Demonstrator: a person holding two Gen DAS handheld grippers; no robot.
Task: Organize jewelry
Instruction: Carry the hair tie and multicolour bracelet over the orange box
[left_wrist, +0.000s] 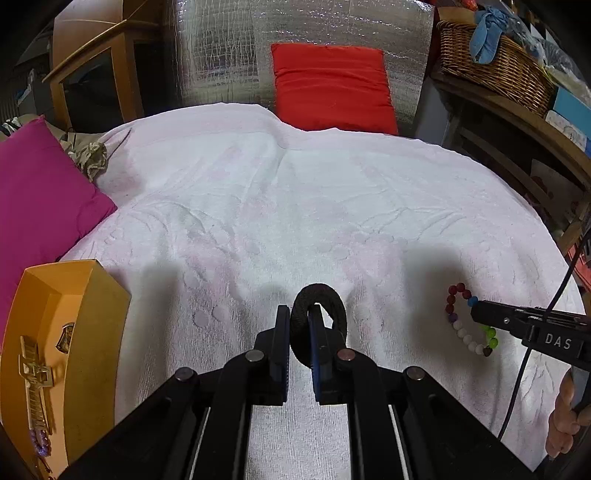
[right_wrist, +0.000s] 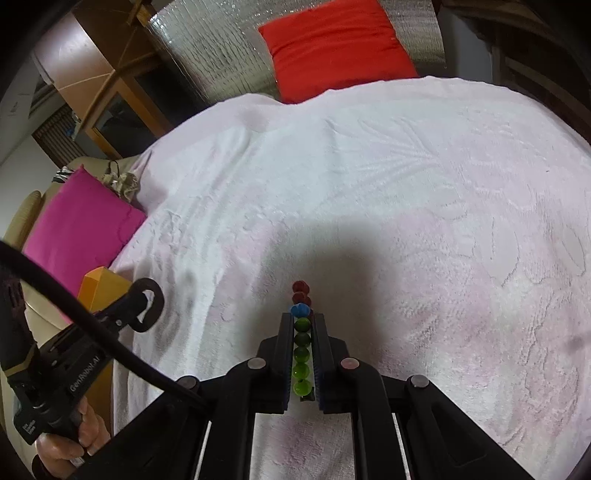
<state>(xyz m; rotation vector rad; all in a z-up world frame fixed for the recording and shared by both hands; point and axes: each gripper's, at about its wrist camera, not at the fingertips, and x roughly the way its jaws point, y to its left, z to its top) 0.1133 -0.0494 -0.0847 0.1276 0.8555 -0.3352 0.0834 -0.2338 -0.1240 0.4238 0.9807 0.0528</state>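
My left gripper (left_wrist: 298, 314) is shut on a black fabric hair tie (left_wrist: 320, 325) and holds it upright over the white towel; it also shows in the right wrist view (right_wrist: 147, 306). My right gripper (right_wrist: 303, 317) is shut on a multicoloured bead bracelet (right_wrist: 301, 347), with green beads between the pads and blue and red beads past the tips. In the left wrist view the bracelet (left_wrist: 461, 317) hangs from the right gripper (left_wrist: 476, 308) just above the towel. An orange jewelry box (left_wrist: 55, 332) at the left holds a gold watch (left_wrist: 37, 380) and a purple bead piece.
A white towel (left_wrist: 295, 206) covers the bed. A magenta cushion (left_wrist: 40, 192) lies at the left and a red cushion (left_wrist: 332, 85) at the back. A wicker basket (left_wrist: 495, 62) sits on a wooden shelf at the right.
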